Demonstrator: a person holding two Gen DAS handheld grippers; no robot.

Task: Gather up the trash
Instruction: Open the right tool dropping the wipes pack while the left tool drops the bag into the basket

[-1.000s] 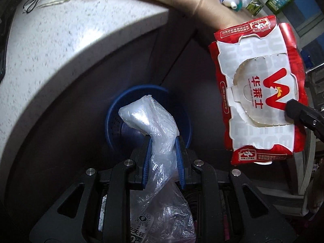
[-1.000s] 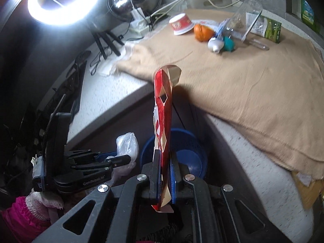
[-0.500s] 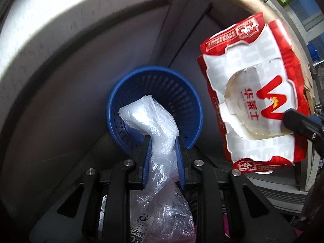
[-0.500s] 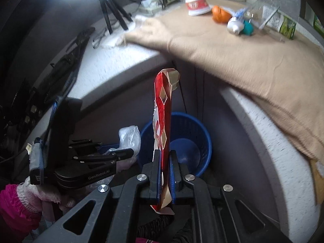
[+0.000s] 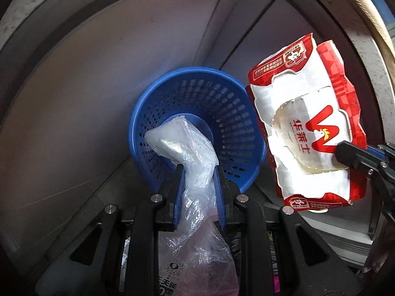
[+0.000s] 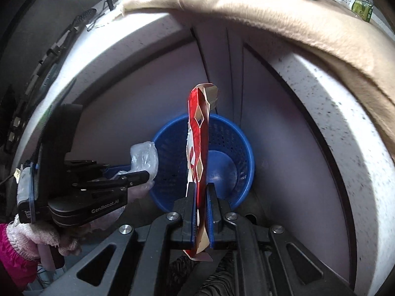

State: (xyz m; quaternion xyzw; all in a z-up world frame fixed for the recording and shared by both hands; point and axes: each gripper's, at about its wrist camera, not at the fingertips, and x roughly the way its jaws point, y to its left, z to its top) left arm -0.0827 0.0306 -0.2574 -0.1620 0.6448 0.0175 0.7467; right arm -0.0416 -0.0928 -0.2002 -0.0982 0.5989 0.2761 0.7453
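A crumpled clear plastic bag [image 5: 184,153] is pinched between the blue pads of the left tongs [image 5: 197,175], its bunched white top hanging over the mouth of a blue perforated basket [image 5: 222,103] that stands on the floor in a grey corner beneath the surface. Printed text shows on the bag's lower part, behind the pads. Just beside it, a flattened red and white carton [image 5: 308,128] with a large red V mark and a cut-out oval window is clamped near its lower edge by the right tongs [image 6: 201,197]; in the right wrist view it stands upright and edge-on above the basket, red with small diamond cut-outs. The basket's bottom looks bare. Above, the pale speckled surface [image 6: 345,113] curves around the corner, draped with a beige cloth [image 6: 271,7] carrying small items, among them something orange, white and teal. A pink sleeve [image 6: 14,254] with a fluffy cuff shows behind the left tool.
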